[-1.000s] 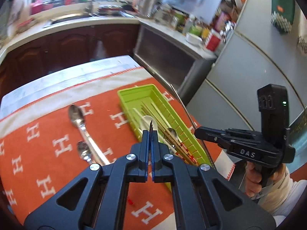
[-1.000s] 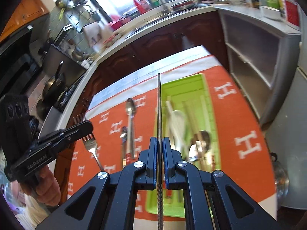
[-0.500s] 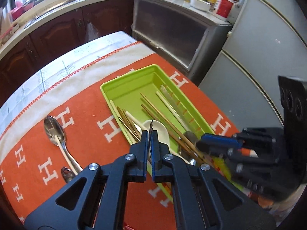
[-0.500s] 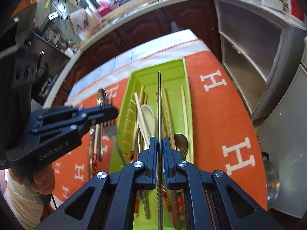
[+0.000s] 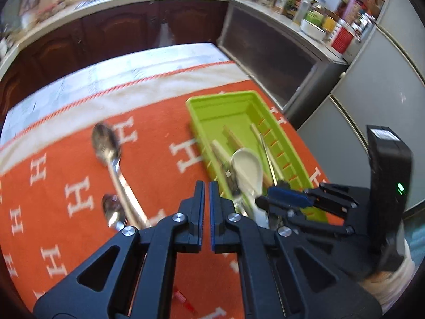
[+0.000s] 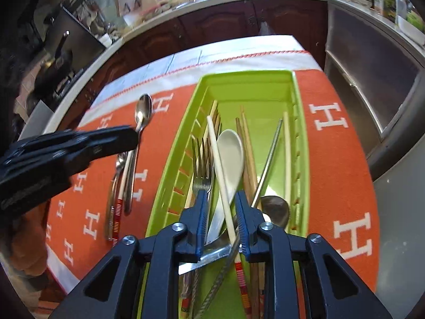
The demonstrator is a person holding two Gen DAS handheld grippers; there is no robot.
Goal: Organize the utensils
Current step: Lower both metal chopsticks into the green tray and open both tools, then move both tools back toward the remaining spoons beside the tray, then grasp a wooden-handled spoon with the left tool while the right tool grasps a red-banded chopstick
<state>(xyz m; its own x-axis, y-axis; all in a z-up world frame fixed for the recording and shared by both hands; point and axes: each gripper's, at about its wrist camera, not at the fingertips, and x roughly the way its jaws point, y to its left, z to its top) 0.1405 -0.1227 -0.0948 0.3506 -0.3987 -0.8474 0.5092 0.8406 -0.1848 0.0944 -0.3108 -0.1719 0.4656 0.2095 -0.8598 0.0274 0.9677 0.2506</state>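
A lime-green tray on the orange cloth holds chopsticks, a white spoon, a metal spoon and a fork. My right gripper hangs low over the tray's near end. Its jaws are opening and press on nothing. A silver metal chopstick lies slanted in the tray beneath it. My left gripper is shut with nothing visible between its pads, just left of the tray. On the cloth lie a large spoon and a small spoon.
A red-striped chopstick lies on the cloth beside the spoons. A person's hand holds the left gripper. Dark cabinets and a cluttered counter run behind the table. A grey fridge stands close on the right.
Both grippers have sunk toward the tray. The right one has let go of the metal chopstick, which now lies in the tray. The fork has left the left gripper and lies in the tray.
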